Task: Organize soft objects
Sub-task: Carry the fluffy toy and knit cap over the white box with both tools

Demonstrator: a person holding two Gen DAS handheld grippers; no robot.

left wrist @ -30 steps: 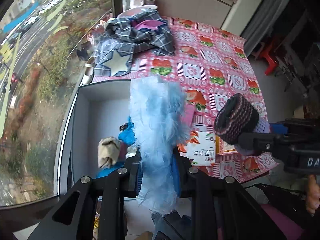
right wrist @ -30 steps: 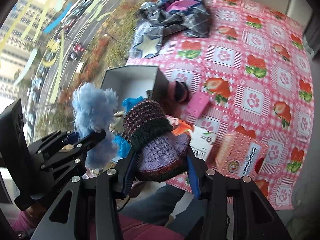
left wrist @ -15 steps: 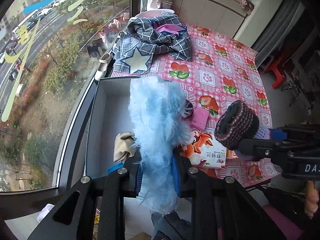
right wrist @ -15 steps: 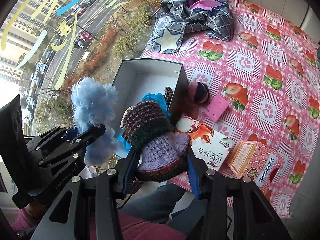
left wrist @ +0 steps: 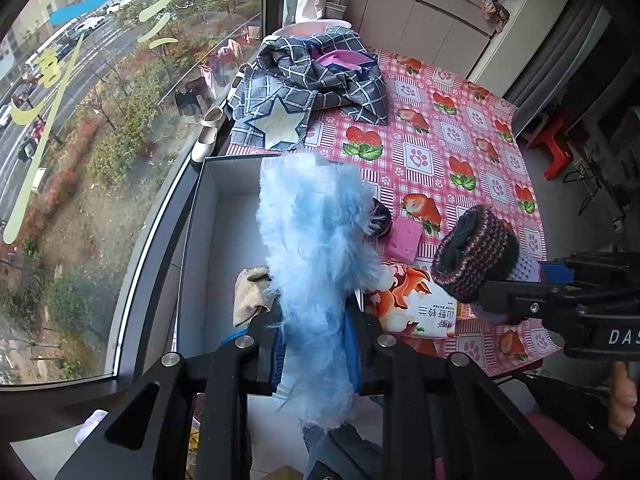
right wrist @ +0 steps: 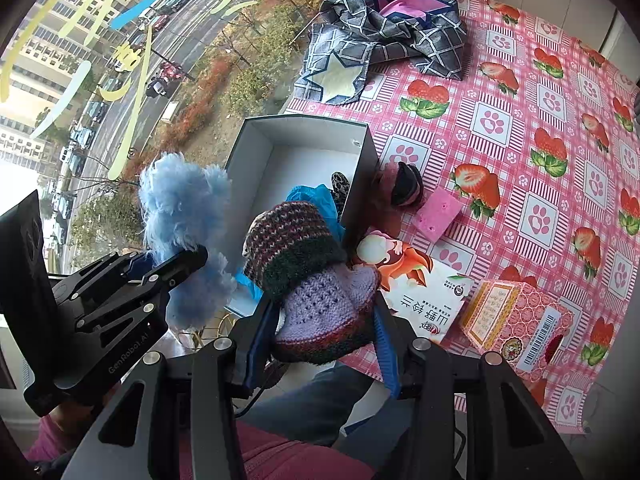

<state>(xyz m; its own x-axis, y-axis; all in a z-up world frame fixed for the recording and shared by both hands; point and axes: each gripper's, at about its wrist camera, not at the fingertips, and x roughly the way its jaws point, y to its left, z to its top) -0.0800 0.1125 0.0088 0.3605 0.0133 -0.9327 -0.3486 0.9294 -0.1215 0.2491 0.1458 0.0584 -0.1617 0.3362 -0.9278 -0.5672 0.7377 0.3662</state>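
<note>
Right now both grippers are hanging above the box (right wrist: 362, 148), prob so each soft item drops straight in. L gripper (left wrist: 316, 344) is clamping its jaws on blue fluff (left wrist: 316, 248); R gripper (right wrist: 320, 332) is squeezing a knit bootie (right wrist: 308, 272), jaws pressing its sides. Cloths are already lying inside. Writing: "GenRobot.AI" on L gripper, "DAS" on R gripper, Chinese characters on a packet (right wrist: 424, 292) beside the box.

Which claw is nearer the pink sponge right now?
Right. The right claw hangs just short of the pink sponge; the left claw sits beyond the white box.
</note>
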